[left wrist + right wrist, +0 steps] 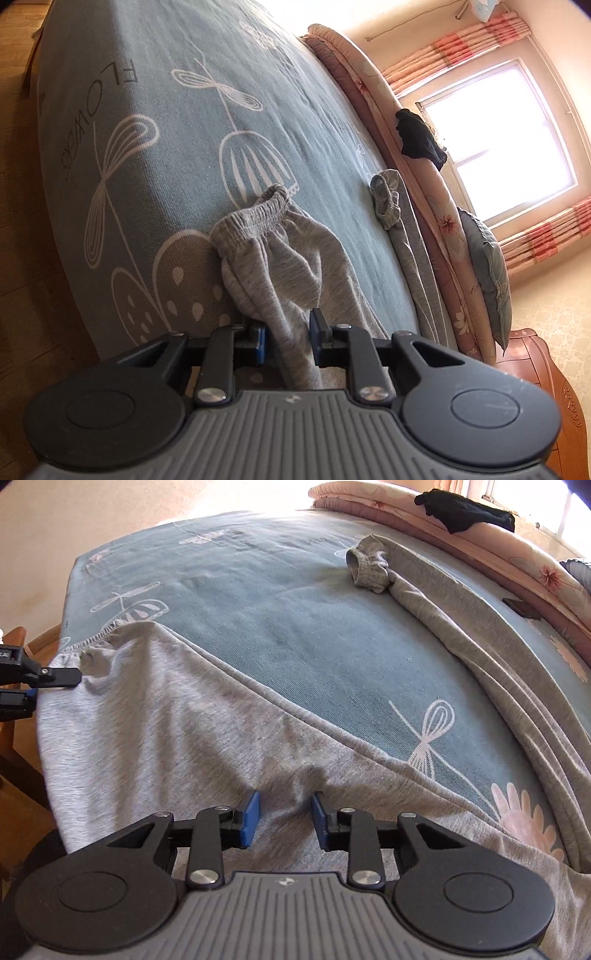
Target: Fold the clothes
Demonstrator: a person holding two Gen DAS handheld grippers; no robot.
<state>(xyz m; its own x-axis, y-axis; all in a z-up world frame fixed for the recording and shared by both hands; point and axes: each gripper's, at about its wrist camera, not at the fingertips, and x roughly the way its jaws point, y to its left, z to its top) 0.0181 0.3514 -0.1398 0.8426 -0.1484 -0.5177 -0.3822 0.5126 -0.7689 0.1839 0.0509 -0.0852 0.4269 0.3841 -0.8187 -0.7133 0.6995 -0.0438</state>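
Note:
Grey jogging trousers (pixel 288 266) lie spread on a teal flower-print bed sheet (pixel 177 122). One leg, with its elastic cuff (pixel 255 210), hangs over the bed's edge. My left gripper (pixel 288 326) is shut on that leg a little below the cuff, and bunched cloth fills the gap between its blue pads. The right wrist view shows the left gripper (pixel 55 685) at the far left, puckering the cloth. My right gripper (pixel 284 806) stands open just above the trousers (pixel 166 720) near the crotch, gripping nothing. The other leg (pixel 461 635) runs to a crumpled cuff (pixel 369 568).
A folded pink floral quilt (pixel 369 85) lines the far side of the bed, with a black garment (pixel 417 136) on it. A grey-blue pillow (pixel 484 258) leans by the carved wooden bed end (pixel 535 369). A small dark object (pixel 521 607) lies beside the quilt. Wooden furniture (pixel 22 746) stands at the left.

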